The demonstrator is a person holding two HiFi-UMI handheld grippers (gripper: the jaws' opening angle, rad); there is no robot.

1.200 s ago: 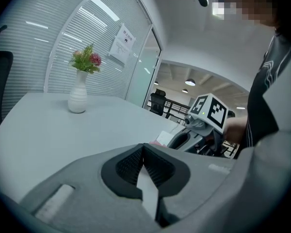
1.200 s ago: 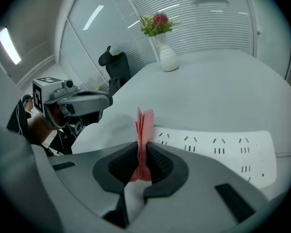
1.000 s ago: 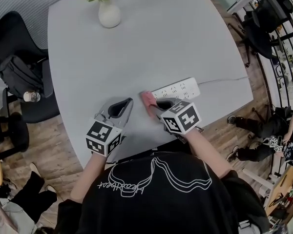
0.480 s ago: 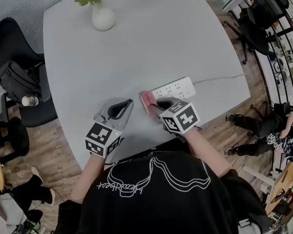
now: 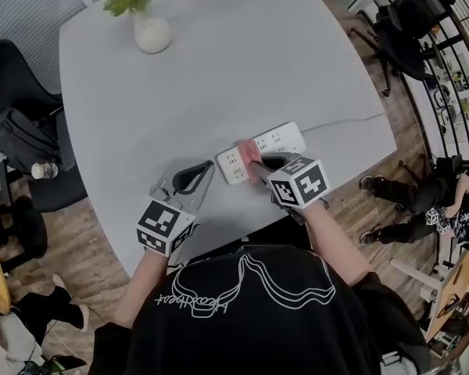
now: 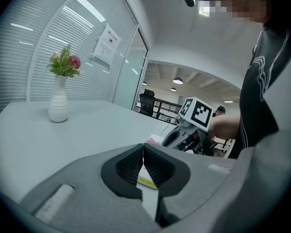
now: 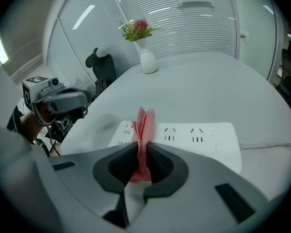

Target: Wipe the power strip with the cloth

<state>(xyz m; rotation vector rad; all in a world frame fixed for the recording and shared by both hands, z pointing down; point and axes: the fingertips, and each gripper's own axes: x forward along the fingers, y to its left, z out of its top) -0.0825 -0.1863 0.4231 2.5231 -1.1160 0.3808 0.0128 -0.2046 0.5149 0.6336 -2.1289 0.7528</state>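
Item, we note: right gripper clamped on the pink cloth, pressed mid-way along the white power strip at the table's near right edge, left gripper closed and empty; wiping seemingly under way, finished share untellable.

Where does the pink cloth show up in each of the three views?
Head view: pink cloth at centre, on the power strip, in the right hand-held gripper.
Left gripper view: only a small pink sliver mid-frame, beside that hand-held gripper.
Right gripper view: cloth at centre, clamped between the jaws.
Shared landmark: the white flower vase.
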